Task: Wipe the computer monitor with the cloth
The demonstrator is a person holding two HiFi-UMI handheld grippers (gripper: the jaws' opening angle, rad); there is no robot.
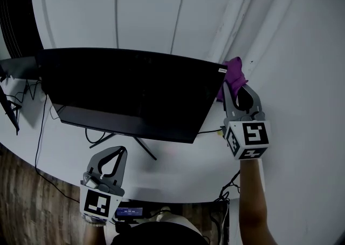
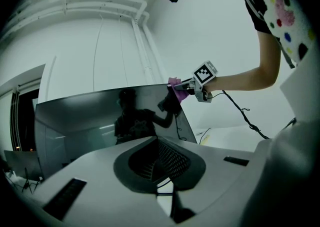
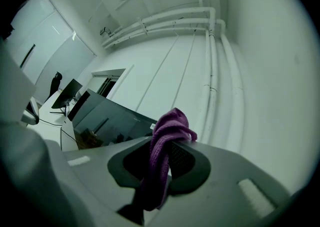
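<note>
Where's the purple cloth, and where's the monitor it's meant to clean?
Purple cloth (image 1: 235, 72): head view, on its bunched top beyond the gripper.
Monitor (image 1: 135, 95): head view, middle of its dark screen.

White desk (image 1: 178, 168); wall pipes (image 3: 215, 71) behind; wood floor (image 1: 21, 206) below.

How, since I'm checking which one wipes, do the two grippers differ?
The right gripper is shut on a purple cloth; the left gripper is shut on nothing. The right gripper is up at the monitor's upper right corner; the left gripper hangs low in front of it. Both carry marker cubes.
</note>
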